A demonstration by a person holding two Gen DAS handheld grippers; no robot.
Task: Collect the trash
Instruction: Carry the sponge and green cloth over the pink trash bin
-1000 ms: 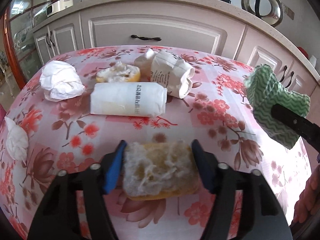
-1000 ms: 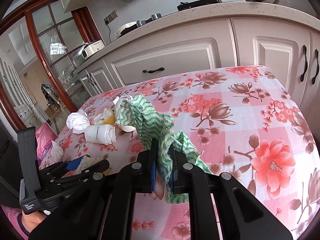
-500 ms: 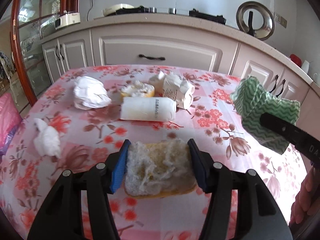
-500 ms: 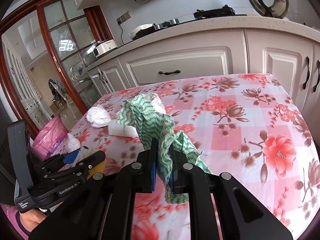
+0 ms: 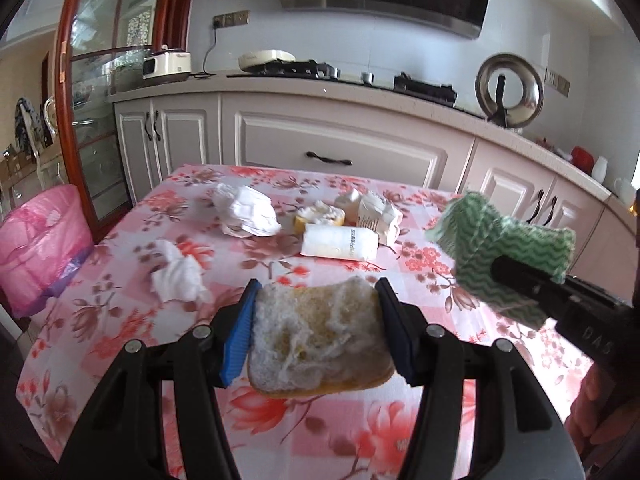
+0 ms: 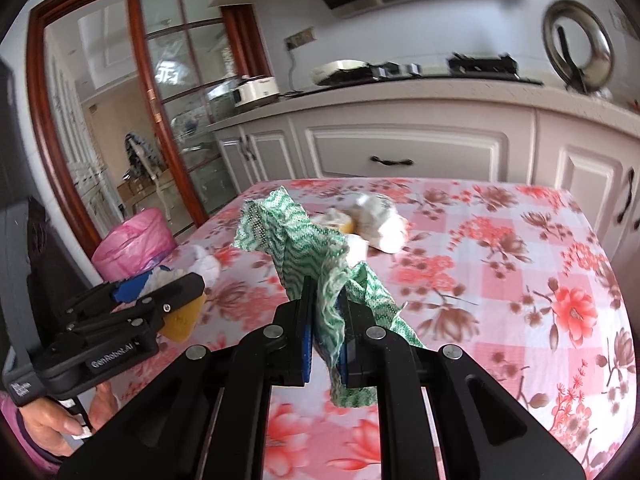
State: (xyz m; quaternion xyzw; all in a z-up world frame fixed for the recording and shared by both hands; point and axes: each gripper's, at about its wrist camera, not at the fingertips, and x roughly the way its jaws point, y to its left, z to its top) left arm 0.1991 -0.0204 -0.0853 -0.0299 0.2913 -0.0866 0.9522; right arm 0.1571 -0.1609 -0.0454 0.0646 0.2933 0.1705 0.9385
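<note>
Both tongs have risen and drawn back since the earlier frame: the left tongs (image 5: 316, 330) clamp the frayed yellow sponge (image 5: 318, 344) above the floral counter (image 5: 420, 420), and the right tongs (image 6: 325, 334), fully closed, pinch the green cloth (image 6: 304, 240). Tissues (image 5: 246, 210) and a paper roll (image 5: 340, 242) remain mid-counter. Only the right view shows the person's hand (image 6: 56, 428); both show the pink-lined bin (image 5: 40, 240) beside the counter.

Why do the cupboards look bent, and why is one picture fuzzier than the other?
Both views come through a fisheye lens, which bows the counter and darkens the corners. The right wrist view is smeared by motion: the paper scraps blur, while the green cloth in its fingers stays sharp. The left wrist view is crisper, its sponge clear.
</note>
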